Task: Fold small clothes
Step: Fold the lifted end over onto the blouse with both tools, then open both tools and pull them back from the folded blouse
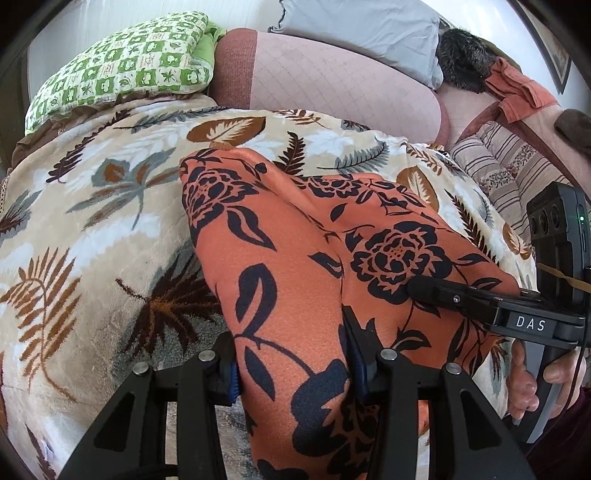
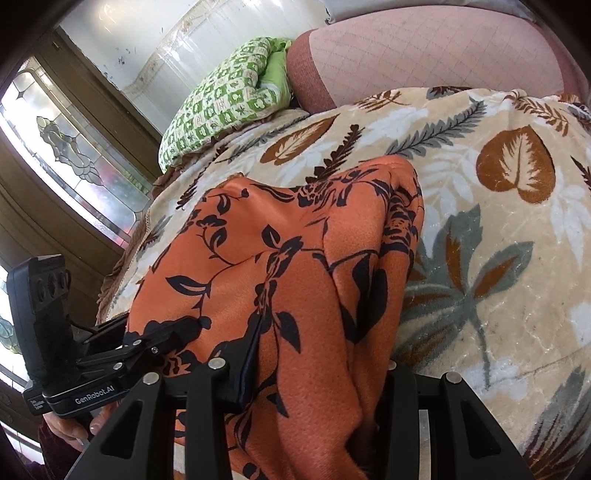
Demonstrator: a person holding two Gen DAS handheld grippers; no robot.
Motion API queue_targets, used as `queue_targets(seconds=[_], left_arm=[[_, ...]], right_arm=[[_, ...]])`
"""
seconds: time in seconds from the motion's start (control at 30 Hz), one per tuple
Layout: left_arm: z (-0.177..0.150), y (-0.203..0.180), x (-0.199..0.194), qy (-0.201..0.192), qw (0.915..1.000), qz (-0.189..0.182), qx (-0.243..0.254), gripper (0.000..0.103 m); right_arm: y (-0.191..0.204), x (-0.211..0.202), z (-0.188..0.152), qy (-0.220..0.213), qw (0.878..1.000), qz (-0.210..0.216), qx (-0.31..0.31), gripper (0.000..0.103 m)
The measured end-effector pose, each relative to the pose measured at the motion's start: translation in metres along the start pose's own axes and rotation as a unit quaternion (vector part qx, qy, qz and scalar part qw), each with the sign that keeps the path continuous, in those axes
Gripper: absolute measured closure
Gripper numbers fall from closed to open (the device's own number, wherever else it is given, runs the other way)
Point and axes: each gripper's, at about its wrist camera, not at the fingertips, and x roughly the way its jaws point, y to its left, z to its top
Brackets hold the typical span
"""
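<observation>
Both clamped: left hand-held gripper (image 1: 291, 373) and right hand-held gripper (image 2: 317, 373) pinch the orange cloth's (image 1: 295, 266) near edge at lower centre, open blanket (image 1: 92, 206) beyond.

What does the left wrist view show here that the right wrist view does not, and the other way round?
Left wrist only: grey pillow, dark furry item, striped cushion, right gripper side-on.
Right wrist only: stained-glass window, left gripper side-on.
Both: orange floral garment clamped in each gripper, leaf-print blanket, green checked pillow, pink quilted cushion.
</observation>
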Motion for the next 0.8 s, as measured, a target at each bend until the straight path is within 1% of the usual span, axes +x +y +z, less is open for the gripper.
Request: queue_targets(seconds=[0.1,0.2,0.23,0.3,0.33,0.37,0.4,0.47,0.53,0.6,0.67,0.7,0.73,0.77,0.8], left_arm=[[-0.001,0.002,0.002,0.005,1.0,0.004,-0.004,0.051],[-0.002,0.004,0.003,0.009,0.9998,0.014,-0.008,0.045],[-0.003,0.004,0.003,0.009,0.9997,0.021,-0.009,0.041],[-0.004,0.002,-0.001,0.005,0.999,0.045,-0.005,0.037],[-0.005,0.001,-0.003,0.002,0.9984,0.056,-0.004,0.034],[-0.006,0.0,-0.007,-0.004,0.9975,0.071,-0.003,0.03],[-0.007,-0.001,-0.012,-0.016,0.9956,0.092,0.002,0.03],[-0.008,-0.006,-0.021,-0.038,0.992,0.119,0.014,0.026],[-0.009,-0.008,-0.031,-0.056,0.9888,0.137,0.017,0.025],[-0.007,-0.007,-0.036,-0.066,0.9874,0.143,0.014,0.025],[-0.007,-0.006,-0.038,-0.071,0.9858,0.151,0.01,0.025],[-0.007,-0.005,-0.038,-0.073,0.9849,0.157,0.009,0.025],[-0.006,-0.005,-0.038,-0.073,0.984,0.162,0.009,0.025],[-0.007,-0.005,-0.038,-0.074,0.9833,0.166,0.01,0.025],[-0.007,-0.006,-0.037,-0.073,0.9819,0.174,0.012,0.025]], right_arm=[[-0.003,0.002,0.0,0.012,1.0,0.003,0.01,0.06],[-0.014,0.007,0.002,0.035,0.998,0.014,0.041,0.053],[-0.017,0.008,0.002,0.041,0.998,0.015,0.051,0.05],[-0.019,0.008,0.002,0.046,0.997,0.014,0.055,0.049],[-0.019,0.007,0.001,0.045,0.997,0.014,0.054,0.049],[-0.018,0.003,0.001,0.041,0.998,0.011,0.049,0.049],[-0.017,0.0,0.0,0.036,0.998,0.007,0.045,0.049],[-0.016,-0.011,-0.001,0.021,0.999,-0.006,0.038,0.049],[-0.017,-0.021,-0.003,0.005,0.999,-0.018,0.04,0.049],[-0.018,-0.036,-0.005,-0.027,0.998,-0.046,0.042,0.049],[-0.019,-0.051,-0.007,-0.064,0.995,-0.064,0.042,0.049],[-0.019,-0.06,-0.007,-0.086,0.993,-0.062,0.043,0.049],[-0.014,-0.078,-0.009,-0.138,0.988,-0.058,0.031,0.049],[-0.014,-0.078,-0.009,-0.138,0.988,-0.058,0.031,0.049],[-0.01,-0.083,-0.01,-0.153,0.987,-0.056,0.018,0.05]])
